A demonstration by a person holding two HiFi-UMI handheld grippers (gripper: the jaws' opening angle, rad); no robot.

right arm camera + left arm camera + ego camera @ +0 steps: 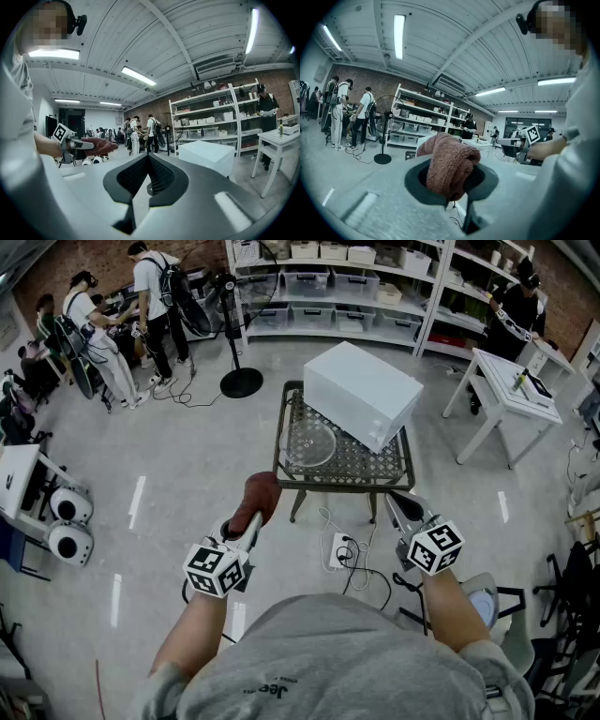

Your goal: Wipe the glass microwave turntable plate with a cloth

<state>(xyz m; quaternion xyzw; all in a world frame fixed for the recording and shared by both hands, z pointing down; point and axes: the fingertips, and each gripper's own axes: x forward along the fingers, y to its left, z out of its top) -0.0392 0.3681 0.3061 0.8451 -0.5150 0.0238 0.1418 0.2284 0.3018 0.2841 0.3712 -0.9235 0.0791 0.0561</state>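
The person stands a short way back from a small wire-mesh table (298, 474), holding both grippers low in front of the body, well short of it. The left gripper (251, 519) is clenched on a reddish-brown cloth (260, 495). In the left gripper view, the bunched terry fabric fills the gap between the 2 jaws and bulges above them. The right gripper (401, 507) holds nothing, and in its own view the 2 ribbed jaws meet tip to tip with no gap between them.

The glass turntable plate (307, 444) lies flat on the left part of the mesh tabletop, apart from both grippers. Just beside it, a white microwave (361, 395) sits at an angle on the same table, covering its back and right portions. The plate's right edge seems to reach the microwave's base, though the head view is too coarse to tell whether they touch.

On the floor near the table's front legs lies a white power strip (339, 549) with dark cables curling away from it. A standing fan (234, 334) is behind the table to the left, and storage shelves (337, 287) with bins line the back wall. A white side table (502, 395) stands to the right. Several people (112, 324) are gathered at the far left.
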